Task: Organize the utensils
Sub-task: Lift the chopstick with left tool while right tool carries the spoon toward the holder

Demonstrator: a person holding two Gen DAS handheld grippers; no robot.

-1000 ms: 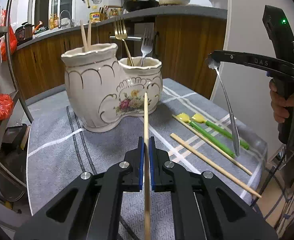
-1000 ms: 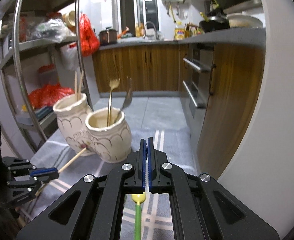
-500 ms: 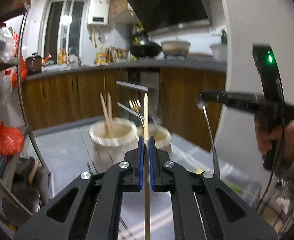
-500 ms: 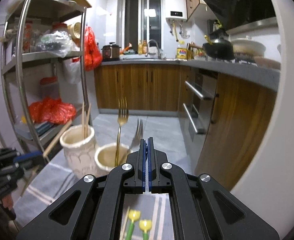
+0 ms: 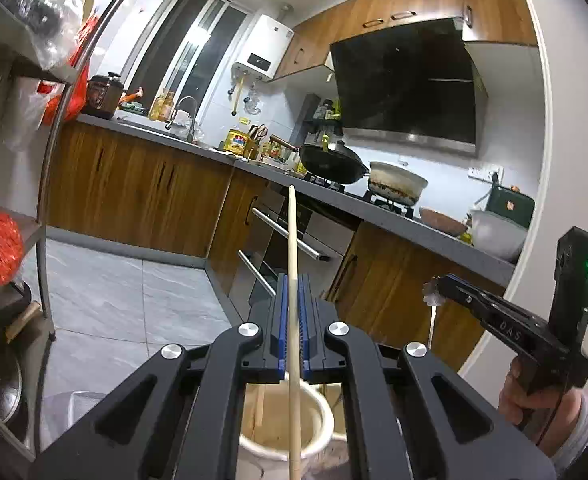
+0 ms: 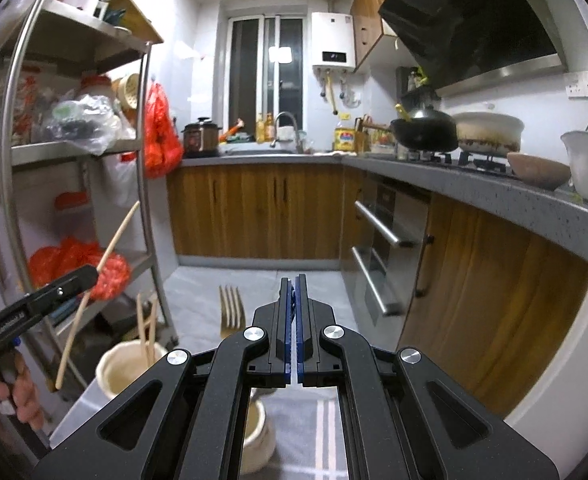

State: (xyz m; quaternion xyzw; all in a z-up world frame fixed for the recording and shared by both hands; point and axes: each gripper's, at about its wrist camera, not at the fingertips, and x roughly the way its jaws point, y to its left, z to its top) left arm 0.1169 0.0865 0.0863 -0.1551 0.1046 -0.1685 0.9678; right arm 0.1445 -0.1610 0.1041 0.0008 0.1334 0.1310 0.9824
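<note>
My left gripper (image 5: 292, 280) is shut on a wooden chopstick (image 5: 291, 240), held nearly upright above the larger cup of the cream ceramic utensil holder (image 5: 326, 412). From the right wrist view the chopstick (image 6: 105, 256) hangs tilted above that cup (image 6: 109, 372), where two chopsticks (image 6: 146, 326) stand. My right gripper (image 6: 293, 284) is shut on a thin silver utensil whose handle (image 5: 431, 326) hangs down in the left wrist view; its lower end is hidden. A gold fork (image 6: 230, 312) stands in the smaller cup (image 6: 259, 436).
A metal rack (image 6: 149, 184) with red bags stands at the left. Wooden kitchen cabinets (image 6: 261, 212) and a grey counter (image 6: 494, 196) with a wok and pots run along the back and right. A grey striped cloth (image 6: 326, 432) covers the table.
Both grippers have risen with their utensils. The left wrist view has tilted up, so the holder has dropped to the bottom edge and the chopstick now stands over the larger cup.
</note>
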